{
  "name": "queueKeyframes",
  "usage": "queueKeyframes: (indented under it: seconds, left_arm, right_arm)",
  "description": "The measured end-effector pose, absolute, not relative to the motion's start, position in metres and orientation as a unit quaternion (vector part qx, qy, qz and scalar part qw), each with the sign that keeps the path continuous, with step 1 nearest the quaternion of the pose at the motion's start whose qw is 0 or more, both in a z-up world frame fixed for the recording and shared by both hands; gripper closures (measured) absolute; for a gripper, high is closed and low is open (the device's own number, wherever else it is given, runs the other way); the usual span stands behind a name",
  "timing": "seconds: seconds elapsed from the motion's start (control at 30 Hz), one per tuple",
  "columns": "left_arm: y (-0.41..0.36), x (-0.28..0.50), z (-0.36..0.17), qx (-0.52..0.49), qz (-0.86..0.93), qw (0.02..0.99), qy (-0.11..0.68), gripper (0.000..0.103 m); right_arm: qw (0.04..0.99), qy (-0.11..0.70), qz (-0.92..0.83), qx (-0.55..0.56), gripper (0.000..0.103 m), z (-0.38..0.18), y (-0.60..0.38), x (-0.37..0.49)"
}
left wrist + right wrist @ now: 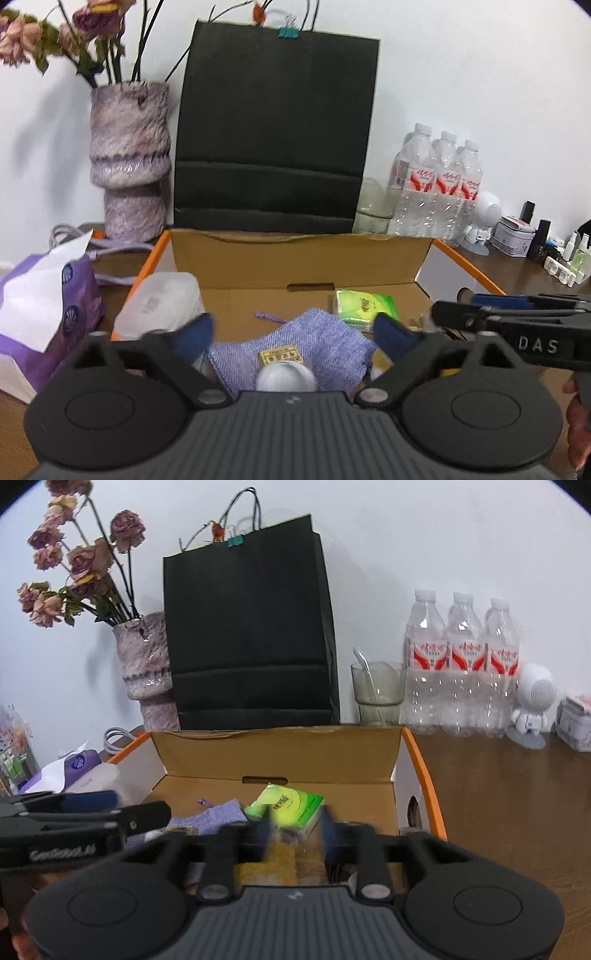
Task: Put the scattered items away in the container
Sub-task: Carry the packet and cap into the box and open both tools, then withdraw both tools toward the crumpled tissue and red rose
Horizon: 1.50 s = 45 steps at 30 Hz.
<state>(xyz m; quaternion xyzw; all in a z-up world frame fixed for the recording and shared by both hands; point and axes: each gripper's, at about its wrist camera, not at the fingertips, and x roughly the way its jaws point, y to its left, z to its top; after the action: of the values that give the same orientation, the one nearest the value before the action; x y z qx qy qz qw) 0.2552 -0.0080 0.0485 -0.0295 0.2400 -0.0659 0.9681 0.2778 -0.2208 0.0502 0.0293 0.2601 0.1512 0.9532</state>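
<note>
Directly under my left gripper [291, 334] lies a lilac pouch [295, 339] with a white round thing [286, 376] on it, both inside the cardboard box [303, 258]; the jaws stand wide and hold nothing. My right gripper [295, 825] is blurred, its fingers narrow around something yellowish [275, 864], but I cannot tell whether they grip it. Just beyond lies a green tissue pack [288, 806] on the box floor. At the box's left edge sits a clear tub [159, 302], and outside it a purple tissue box [44, 314]. Behind stand a black bag [277, 140], a vase [129, 158] and bottles [439, 184].
</note>
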Motion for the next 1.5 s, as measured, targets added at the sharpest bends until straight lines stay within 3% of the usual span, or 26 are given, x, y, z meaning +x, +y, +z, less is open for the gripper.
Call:
queueKeyframes:
  seconds: [0.03,0.33,1.1,1.5]
  left_arm:
    - [-0.009,0.254,0.05,-0.024,-0.065,0.97,0.235,0.0]
    - [-0.009,0.252,0.053,-0.026,-0.063,0.97,0.232,0.0]
    - [0.011,0.205,0.091,-0.028,-0.076,0.98,0.184,0.0]
    - [0.049,0.166,0.078,-0.009,-0.069,0.977,0.199,0.0]
  right_arm:
    - [0.953,0.261,0.148,0.03,0.027,0.051,-0.222,0.278]
    - [0.958,0.266,0.106,0.013,0.0,0.058,-0.225,0.278]
    - [0.961,0.24,0.139,-0.009,0.0,0.084,-0.22,0.241]
    - [0.962,0.231,0.141,-0.039,0.0,0.079,-0.235,0.189]
